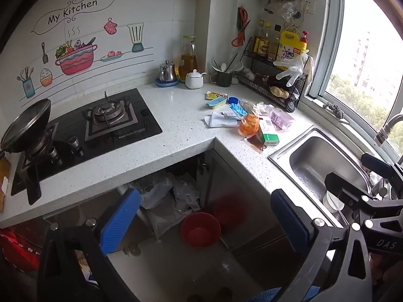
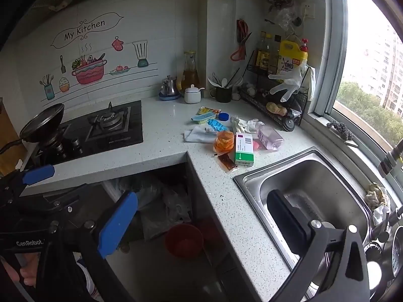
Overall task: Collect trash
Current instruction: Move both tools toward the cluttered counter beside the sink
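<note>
A pile of trash lies on the speckled counter between the stove and the sink: an orange plastic cup (image 1: pixel 248 124) (image 2: pixel 224 141), a green-and-white box (image 1: pixel 268 132) (image 2: pixel 243 149), a brown sauce packet (image 1: pixel 255 142) (image 2: pixel 227 162), a pink wrapper (image 1: pixel 282 118) (image 2: pixel 270 136), white tissue (image 1: pixel 219 120) (image 2: pixel 199 136) and a blue cap (image 1: pixel 233 100) (image 2: pixel 223 116). A red bin (image 1: pixel 200 229) (image 2: pixel 183 240) stands on the floor under the counter. My left gripper (image 1: pixel 204 221) (image 2: pixel 68 180) is open and empty above the floor. My right gripper (image 2: pixel 201 222) (image 1: pixel 347 168) is open and empty near the sink.
A steel sink (image 1: pixel 279 152) (image 2: pixel 241 176) is at the right, with a tap by the window. A gas stove (image 1: pixel 121 118) with a wok (image 1: pixel 25 125) is at the left. A wire rack (image 1: pixel 272 80) of bottles, a utensil cup and jars line the back wall. Plastic bags fill the open cabinet.
</note>
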A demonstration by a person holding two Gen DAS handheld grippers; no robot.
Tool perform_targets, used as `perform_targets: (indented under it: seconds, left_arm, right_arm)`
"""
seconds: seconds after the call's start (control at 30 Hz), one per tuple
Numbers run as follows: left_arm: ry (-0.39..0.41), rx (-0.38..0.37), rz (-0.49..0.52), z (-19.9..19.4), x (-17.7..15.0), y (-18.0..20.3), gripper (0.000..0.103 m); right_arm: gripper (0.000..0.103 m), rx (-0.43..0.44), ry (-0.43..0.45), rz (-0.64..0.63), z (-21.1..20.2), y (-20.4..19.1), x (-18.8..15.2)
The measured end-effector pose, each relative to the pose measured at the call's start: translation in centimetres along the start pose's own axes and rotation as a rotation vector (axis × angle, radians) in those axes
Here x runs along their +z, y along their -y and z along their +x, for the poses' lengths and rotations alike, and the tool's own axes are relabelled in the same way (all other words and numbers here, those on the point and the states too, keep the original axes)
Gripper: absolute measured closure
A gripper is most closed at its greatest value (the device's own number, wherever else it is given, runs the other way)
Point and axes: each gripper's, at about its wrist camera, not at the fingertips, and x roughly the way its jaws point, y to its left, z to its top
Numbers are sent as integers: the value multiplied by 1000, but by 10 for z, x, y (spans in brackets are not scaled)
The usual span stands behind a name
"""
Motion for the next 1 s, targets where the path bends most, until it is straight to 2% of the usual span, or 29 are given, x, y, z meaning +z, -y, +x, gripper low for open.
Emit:
perform_targets:
  seconds: [0.3, 1.0]
  left_arm:
    - [-12, 5, -24, -6, 5, -14, 0]
    - [-14, 18, -41, -9, 7, -17, 0]
  right_arm:
    - [0, 23, -10, -29, 0, -3, 3]
    - [0, 31, -33, -41, 6, 1, 2]
